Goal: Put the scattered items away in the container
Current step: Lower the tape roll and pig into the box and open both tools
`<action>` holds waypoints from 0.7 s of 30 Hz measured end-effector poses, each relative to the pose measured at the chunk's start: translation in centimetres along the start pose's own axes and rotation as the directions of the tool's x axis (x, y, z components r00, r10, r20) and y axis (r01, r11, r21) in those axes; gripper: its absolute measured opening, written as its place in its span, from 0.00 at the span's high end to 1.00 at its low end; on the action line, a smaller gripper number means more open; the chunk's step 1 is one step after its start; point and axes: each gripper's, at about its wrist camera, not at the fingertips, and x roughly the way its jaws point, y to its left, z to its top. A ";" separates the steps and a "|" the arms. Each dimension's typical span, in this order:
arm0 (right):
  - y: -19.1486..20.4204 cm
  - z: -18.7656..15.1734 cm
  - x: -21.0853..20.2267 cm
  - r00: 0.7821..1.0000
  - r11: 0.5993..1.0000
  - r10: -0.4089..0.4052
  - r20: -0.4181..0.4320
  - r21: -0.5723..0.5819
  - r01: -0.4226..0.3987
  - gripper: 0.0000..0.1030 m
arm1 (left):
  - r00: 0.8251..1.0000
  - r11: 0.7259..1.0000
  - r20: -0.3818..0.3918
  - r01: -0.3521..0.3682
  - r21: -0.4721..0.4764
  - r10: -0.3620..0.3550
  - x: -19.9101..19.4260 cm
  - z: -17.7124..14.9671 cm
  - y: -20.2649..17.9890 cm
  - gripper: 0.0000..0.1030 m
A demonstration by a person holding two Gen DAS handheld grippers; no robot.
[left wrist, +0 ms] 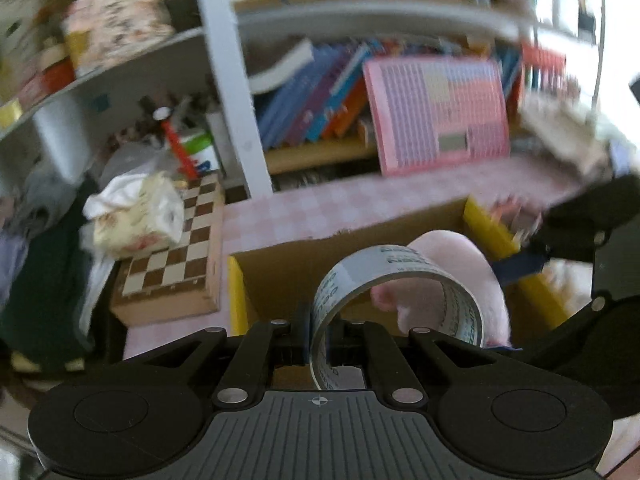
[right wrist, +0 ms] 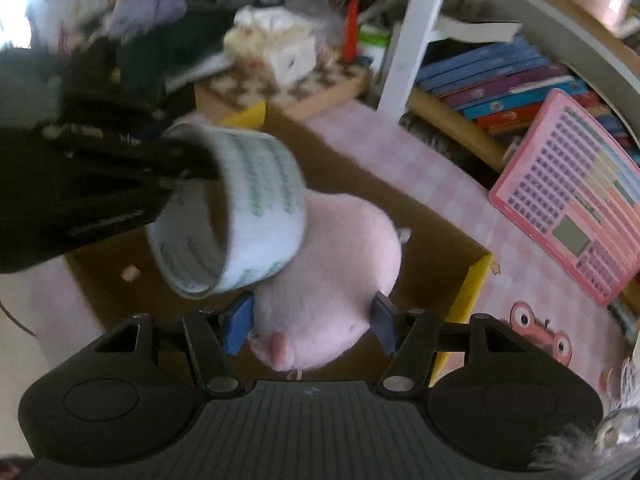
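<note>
You're in a child's room at home: colourful picture books (left wrist: 316, 108) at twelve o'clock, pink toy keyboard tablet (left wrist: 438, 114) at one.

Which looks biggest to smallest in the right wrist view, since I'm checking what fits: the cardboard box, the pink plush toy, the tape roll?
1. cardboard box
2. pink plush toy
3. tape roll, though it hangs nearer the camera in the left claw, so its rank against the toy is unsure.
</note>
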 end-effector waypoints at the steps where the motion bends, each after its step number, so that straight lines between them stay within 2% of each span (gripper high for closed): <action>1: -0.2 0.2 0.7 1.000 1.000 0.002 -0.016 -0.017 -0.002 0.43 | 1.000 1.000 -0.016 -0.008 0.027 0.008 0.7 0.2 -0.4 0.95; 2: -0.4 0.5 1.3 1.000 1.000 0.007 -0.030 -0.030 -0.008 0.47 | 0.999 0.999 -0.033 -0.014 0.048 0.015 1.5 0.3 -0.7 0.94; 4: -0.9 1.0 2.4 0.998 0.999 0.008 -0.059 -0.052 -0.011 0.67 | 0.998 0.997 -0.056 -0.027 0.070 0.031 2.5 0.6 -1.0 0.94; 5: -1.1 1.1 2.9 0.997 0.998 0.009 -0.070 -0.058 -0.013 0.68 | 0.997 0.997 -0.067 -0.037 0.073 0.042 3.0 0.7 -1.0 0.94; 10: -2.1 2.2 4.0 0.997 0.996 0.029 -0.076 -0.080 -0.035 0.67 | 0.989 0.996 -0.124 -0.070 0.051 0.076 5.1 1.2 -0.6 0.93; 12: -2.3 2.2 4.0 0.997 0.996 0.035 -0.073 -0.078 -0.041 0.61 | 0.987 0.997 -0.138 -0.078 0.014 0.079 5.6 1.3 -0.3 0.86; 13: -2.4 2.0 4.0 0.997 0.996 0.042 -0.071 -0.073 -0.047 0.60 | 0.986 0.997 -0.147 -0.083 0.008 0.083 5.8 1.3 -0.3 0.86; 17: -2.8 1.7 3.9 0.996 0.996 0.063 -0.062 -0.056 -0.067 0.50 | 0.980 0.994 -0.171 -0.102 0.023 0.105 6.4 1.1 -0.4 0.75; 21: -2.9 1.5 3.5 0.997 0.996 0.066 -0.044 -0.051 -0.069 0.47 | 0.980 0.990 -0.149 -0.128 0.057 0.135 5.6 1.2 -0.5 0.73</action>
